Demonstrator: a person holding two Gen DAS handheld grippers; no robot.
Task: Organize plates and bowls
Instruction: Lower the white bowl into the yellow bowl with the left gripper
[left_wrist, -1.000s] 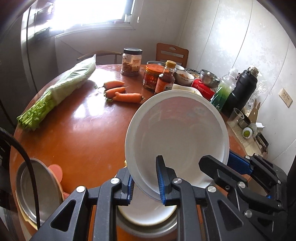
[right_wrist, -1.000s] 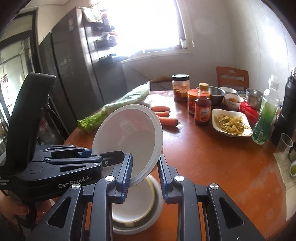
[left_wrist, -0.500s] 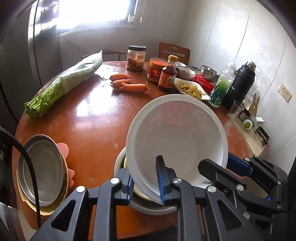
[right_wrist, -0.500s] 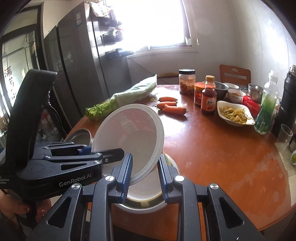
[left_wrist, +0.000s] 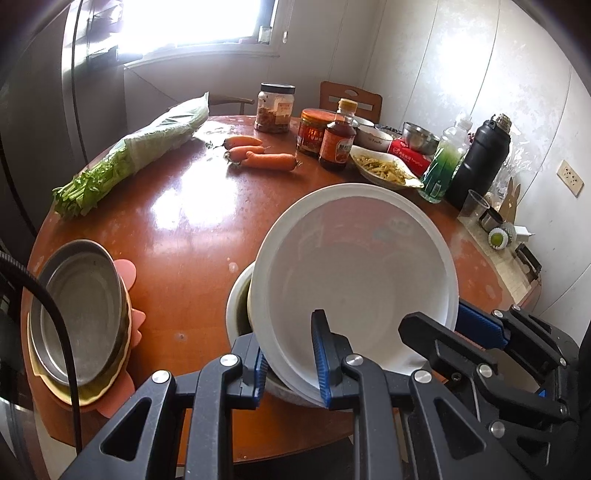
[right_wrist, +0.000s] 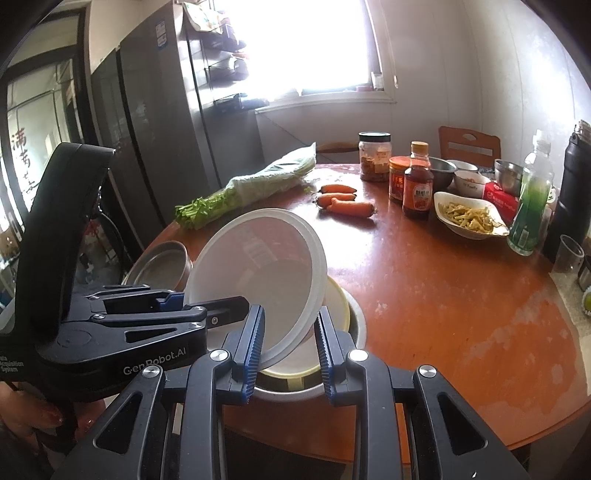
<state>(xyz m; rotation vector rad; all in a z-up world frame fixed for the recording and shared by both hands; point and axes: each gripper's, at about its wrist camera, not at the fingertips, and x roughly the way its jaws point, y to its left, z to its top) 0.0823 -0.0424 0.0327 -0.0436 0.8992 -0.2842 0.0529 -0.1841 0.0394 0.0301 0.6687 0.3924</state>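
left wrist view, left gripper (left_wrist: 290, 363) pinching white plate (left_wrist: 354, 280) rim, plate tilting above stacked bowls (left_wrist: 240, 299), right gripper (right_wrist: 290, 339) gripping opposite rim

A plain white is shown by the plate (left_wrist: 354, 291), unpatterned, with a pale cream bowl (right_wrist: 338, 302) and a grey metal bowl (right_wrist: 356, 325) seen beneath it. Black frames and ribbed blue pads are carried by the left tongs (left_wrist: 290, 363) and the right tongs (right_wrist: 290, 347). A glossy reddish-brown is seen across the table (left_wrist: 177, 206). Bright orange is shown by the carrots (left_wrist: 258, 153), green stalks and pale wrapping by the celery (left_wrist: 125, 158). A silvery grey pan (left_wrist: 79, 310) is set on yellow and salmon-pink plates (left_wrist: 127, 384). A red-brown sauce bottle (left_wrist: 338, 140), a green bottle (left_wrist: 441, 162) and a black flask (left_wrist: 476, 158) are also visible.
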